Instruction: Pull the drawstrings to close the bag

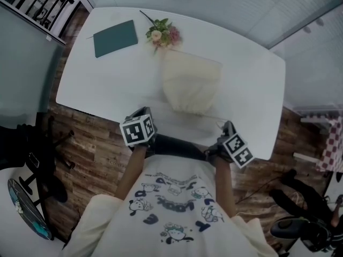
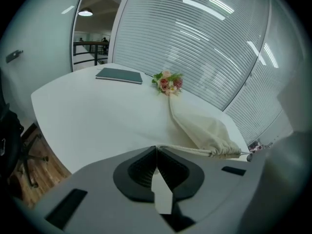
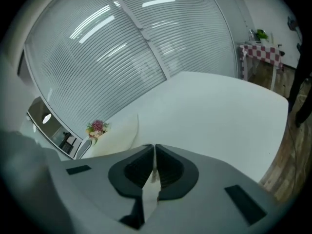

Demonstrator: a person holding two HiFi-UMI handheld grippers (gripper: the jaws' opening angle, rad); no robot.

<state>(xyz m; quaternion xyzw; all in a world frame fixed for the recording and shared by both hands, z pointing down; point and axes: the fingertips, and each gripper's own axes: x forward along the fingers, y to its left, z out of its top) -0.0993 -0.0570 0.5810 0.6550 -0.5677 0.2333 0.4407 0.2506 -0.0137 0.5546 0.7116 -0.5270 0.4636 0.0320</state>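
Left gripper (image 2: 156, 147) clenching the drawstring (image 2: 195, 150) running taut from the cream bag (image 2: 202, 128) at its gathered mouth, right gripper (image 3: 154, 146) clamping a second cord (image 3: 153, 174), bag lying on the white table (image 1: 107, 84).

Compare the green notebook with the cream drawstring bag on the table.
The notebook is dark green, flat and straight-edged; the drawstring bag is cream, soft and wrinkled. The notebook lies near the far left corner; the bag lies mid-table, its gathered mouth toward the person. Both rest on the white table.
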